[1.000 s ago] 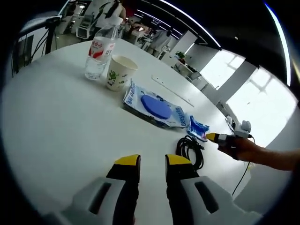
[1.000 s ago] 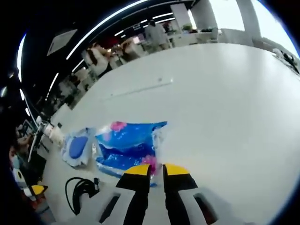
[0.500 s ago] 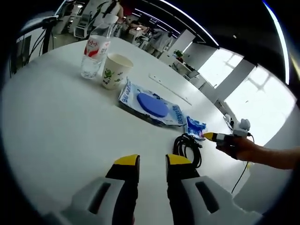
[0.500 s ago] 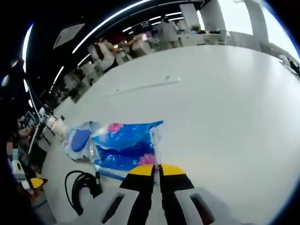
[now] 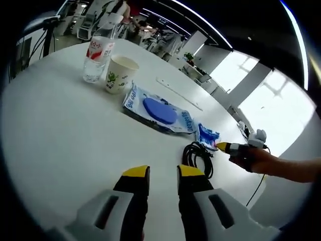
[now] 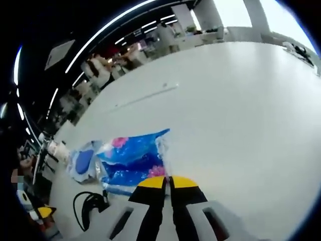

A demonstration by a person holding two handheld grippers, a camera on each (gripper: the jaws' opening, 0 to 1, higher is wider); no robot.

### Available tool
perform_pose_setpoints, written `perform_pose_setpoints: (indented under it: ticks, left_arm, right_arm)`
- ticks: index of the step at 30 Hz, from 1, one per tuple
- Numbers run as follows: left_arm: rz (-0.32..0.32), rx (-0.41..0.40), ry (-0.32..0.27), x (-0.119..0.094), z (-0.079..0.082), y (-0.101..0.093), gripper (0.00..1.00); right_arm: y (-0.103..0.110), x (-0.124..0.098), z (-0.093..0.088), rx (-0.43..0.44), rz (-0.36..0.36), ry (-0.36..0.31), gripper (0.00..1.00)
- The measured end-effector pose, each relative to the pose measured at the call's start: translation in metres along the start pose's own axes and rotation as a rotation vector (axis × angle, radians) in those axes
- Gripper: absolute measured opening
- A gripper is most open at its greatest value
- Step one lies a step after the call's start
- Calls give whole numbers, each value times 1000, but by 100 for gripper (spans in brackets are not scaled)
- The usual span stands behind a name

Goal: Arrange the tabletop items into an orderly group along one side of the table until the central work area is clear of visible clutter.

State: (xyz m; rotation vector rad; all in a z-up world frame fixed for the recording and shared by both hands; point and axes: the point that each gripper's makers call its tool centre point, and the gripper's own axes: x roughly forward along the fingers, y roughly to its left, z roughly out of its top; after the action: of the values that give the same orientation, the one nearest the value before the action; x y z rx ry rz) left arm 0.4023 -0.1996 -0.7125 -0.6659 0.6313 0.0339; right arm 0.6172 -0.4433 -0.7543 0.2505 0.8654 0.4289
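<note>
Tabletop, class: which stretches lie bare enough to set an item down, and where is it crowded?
Bare: the white table between the left gripper and the paper cup, and the wide stretch beyond the right gripper. Crowded: the row of water bottle, cup, blue disc packet, small blue packet and black cable.

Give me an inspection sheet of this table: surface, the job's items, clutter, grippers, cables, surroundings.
Surface: white table, bare in the foreground.
Job's things: water bottle and paper cup upright, side by side; blue-disc packet lying flat; blue printed pouch beside it.
Clutter: thin white strip lying beyond the packets.
Grippers: left gripper jaws apart, holding nothing; right gripper jaws shut on the pouch's edge.
Cables: black cable coil near the pouch.
Surroundings: open office, ceiling light strips, bright windows, people far off.
</note>
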Motion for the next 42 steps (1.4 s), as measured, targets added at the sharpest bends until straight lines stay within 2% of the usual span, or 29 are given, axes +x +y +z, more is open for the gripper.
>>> perform_pose_setpoints:
  ticks: [4,10,15,19,20,22,23,26,30,37,42]
  left_arm:
    - [-13,8,24,4,-9,-6,19]
    - [-35,18,55,12,-16,-16,19]
    - [-59,21,70,20,-18,-26,19]
    - [-76,28,83,26,-20,-35,19]
    - [-79,34,88,27,-22,-37,19]
    - [-90,50,102,31,-25,-41,19]
    - [-100,59,112,33,-27,-44,19]
    - [-101,60,120,37,-27,-46,20]
    - [-108,63,123,44,-23,-49,20]
    - [-122,77,126,54,-21,-57,20]
    - [-126,73,124,63,-18,-60,20]
  right_arm:
    - [1,0,2,42,-2,-11,1]
    - [4,-3,-1,14,10,3,4]
    - [6,-9,-6,-12,28,15,11]
    - [6,-18,-11,1,26,5,13]
    - [6,-21,-17,-8,12,22,12]
    - [8,-24,-29,-105,16,65,12]
    - [4,-25,-31,-132,-17,65,12]
    - [11,-28,-31,-44,15,21,14]
    - [15,-33,-40,-70,26,24,13]
    - [20,-42,-56,-25,42,24,14]
    - [37,-50,-73,-13,77,29,14]
